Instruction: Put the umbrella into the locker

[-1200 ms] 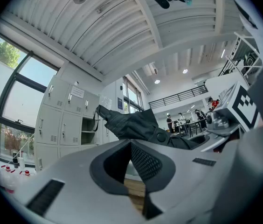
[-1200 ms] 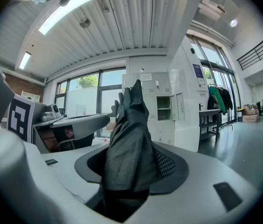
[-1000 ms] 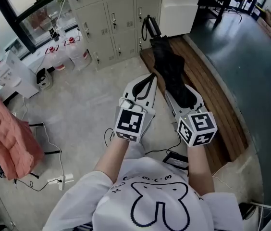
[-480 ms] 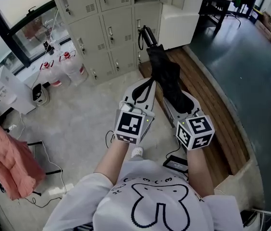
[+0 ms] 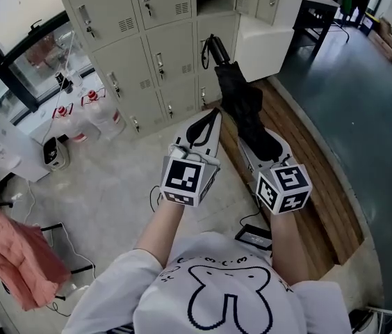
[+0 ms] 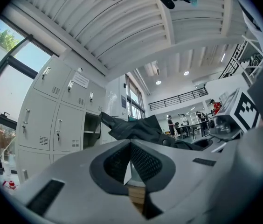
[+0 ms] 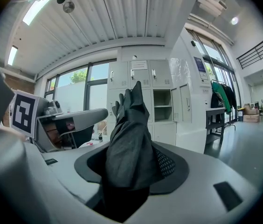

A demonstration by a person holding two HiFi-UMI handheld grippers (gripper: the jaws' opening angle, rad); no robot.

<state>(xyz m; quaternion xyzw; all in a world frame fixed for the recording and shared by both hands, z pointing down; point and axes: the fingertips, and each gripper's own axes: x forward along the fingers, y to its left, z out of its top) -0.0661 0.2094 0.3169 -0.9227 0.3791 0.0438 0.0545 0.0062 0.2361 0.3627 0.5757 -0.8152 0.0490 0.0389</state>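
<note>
A person in a white shirt (image 5: 224, 291) stands facing a bank of pale grey lockers (image 5: 147, 33), a gripper in each hand and both held out in front at about the same level. The right gripper (image 5: 264, 145) is clamped on a folded black umbrella (image 5: 241, 99), its jaws pressed against the bunched fabric of the near end. The umbrella lies close to level and reaches ahead of the gripper, its handle (image 5: 213, 47) at the far end just before the locker fronts, not inside any compartment. The left gripper (image 5: 213, 117), just beside the right one, holds nothing; its jaw tips meet, and only a small gap shows behind them. It does not touch the umbrella, which passes to its right. In the locker bank most doors are shut, but one compartment (image 7: 162, 107) stands open, with a shelf visible inside; in the head view it lies at the top, beyond the umbrella's handle. A strip of wooden flooring (image 5: 307, 158) runs under the right gripper. Water jugs with red caps (image 5: 99, 110) stand on the floor to the left, near the lockers, and a pink cloth (image 5: 12, 256) hangs at the lower left edge.
</note>
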